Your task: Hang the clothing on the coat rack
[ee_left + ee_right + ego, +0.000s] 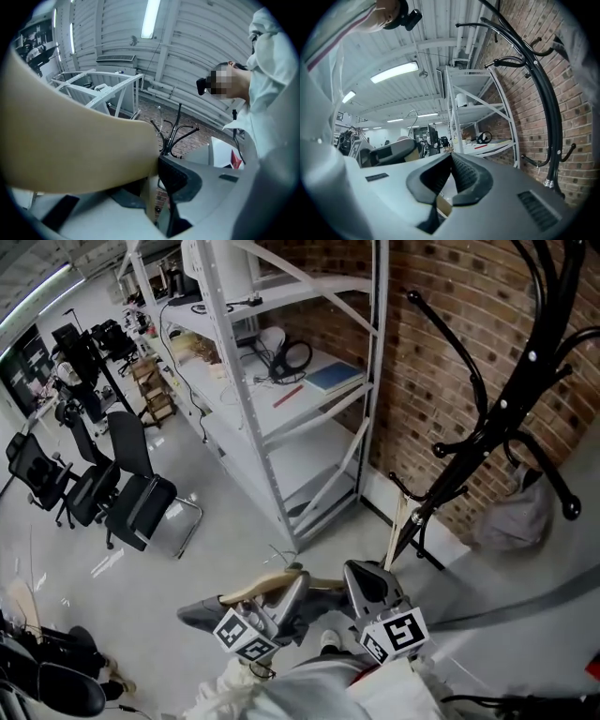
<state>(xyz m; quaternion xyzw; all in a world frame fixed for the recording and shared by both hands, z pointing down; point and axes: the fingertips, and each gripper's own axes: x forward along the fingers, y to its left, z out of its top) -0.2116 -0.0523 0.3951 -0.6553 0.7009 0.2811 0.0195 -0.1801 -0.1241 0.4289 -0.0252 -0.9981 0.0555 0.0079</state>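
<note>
1. Left claw (pixel 157 161) is clenched on the wooden hanger (pixel 267 585), and right claw (pixel 451 164) pinches it too. The clothing (pixel 309 681) is bunched below, well short of the coat rack (pixel 506 418).
2. Risk: the fabric could slide off on the way over.
3. Risk: the hanger could clip a prong and twist loose.

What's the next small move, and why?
Probably carry the wooden hanger up and right in the head view, toward the coat rack. The left tool and the right tool both clamp it low in the frame, and the rack's arms stand well apart from it.
</note>
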